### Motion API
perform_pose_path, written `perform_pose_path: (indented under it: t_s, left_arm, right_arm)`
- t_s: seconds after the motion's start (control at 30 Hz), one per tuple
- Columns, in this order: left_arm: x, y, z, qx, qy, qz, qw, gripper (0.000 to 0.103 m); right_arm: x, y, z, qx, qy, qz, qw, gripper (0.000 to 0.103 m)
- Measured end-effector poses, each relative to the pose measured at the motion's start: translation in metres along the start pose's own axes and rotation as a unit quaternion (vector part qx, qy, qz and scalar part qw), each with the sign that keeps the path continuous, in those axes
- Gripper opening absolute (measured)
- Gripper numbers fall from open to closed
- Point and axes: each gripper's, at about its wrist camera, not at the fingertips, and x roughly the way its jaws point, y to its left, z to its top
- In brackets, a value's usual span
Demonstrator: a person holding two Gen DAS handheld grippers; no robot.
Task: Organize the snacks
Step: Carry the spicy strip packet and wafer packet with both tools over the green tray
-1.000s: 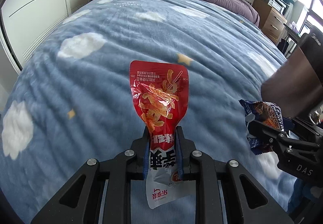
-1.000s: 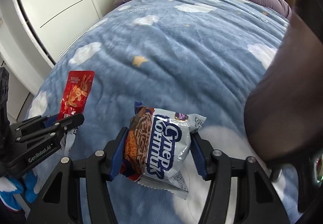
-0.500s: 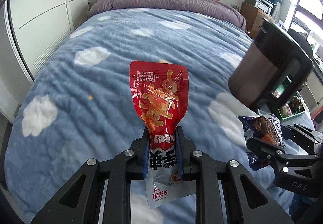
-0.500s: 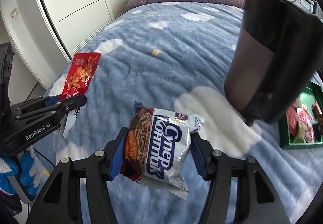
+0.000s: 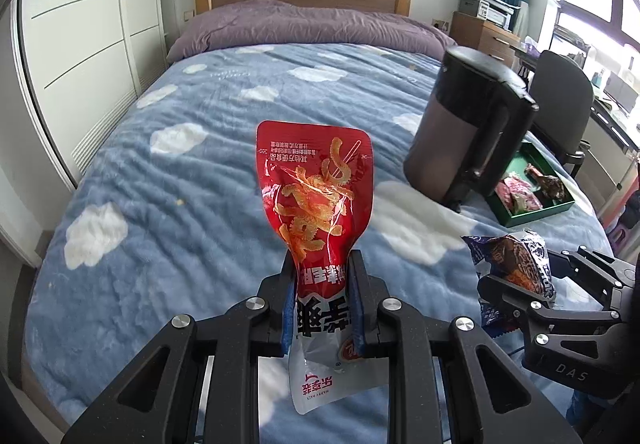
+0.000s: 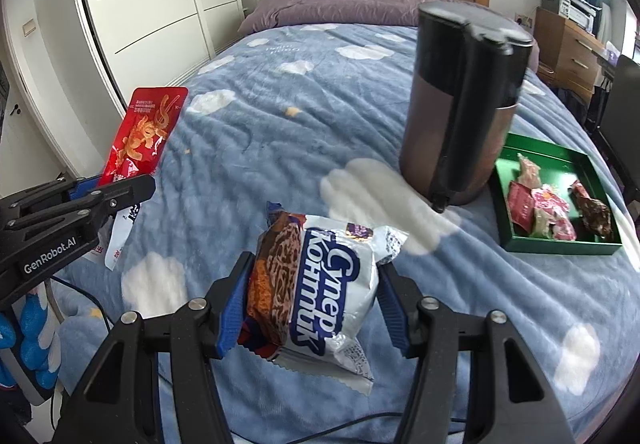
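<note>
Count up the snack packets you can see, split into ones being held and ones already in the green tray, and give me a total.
Held: 2, a red pouch in the left hand-held gripper and a white pack in the right hand-held gripper.
In the green tray: about 5, overlapping, so the count is rough.
Total: about 7.

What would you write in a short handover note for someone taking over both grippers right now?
Left gripper: shut on the red snack pouch, held upright above the bed.
Right gripper: shut on the white-and-blue snack pack.
Green tray: on the bed right of the dark jug, already holding several snacks.
Left to do: probably put both held packs in the tray.
</note>
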Motion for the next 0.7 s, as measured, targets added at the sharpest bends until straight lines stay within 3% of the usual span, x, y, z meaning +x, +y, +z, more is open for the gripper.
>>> perform_pose_path:
  t_s: [0.37, 0.7]
  left_arm:
    - [-0.032, -0.061, -0.007, 0.052, -0.015, -0.01, 0.9985, 0.019]
    - [-0.035, -0.119, -0.008, 0.105, -0.008, -0.02, 0.9943, 0.02]
  right_arm:
    - [-0.041, -0.041, -0.024, 0.038, -0.037, -0.023, 0.998, 0.052]
    - [-0.058, -0.097, -0.047, 0.084, -0.055, -0.037, 0.994, 0.051]
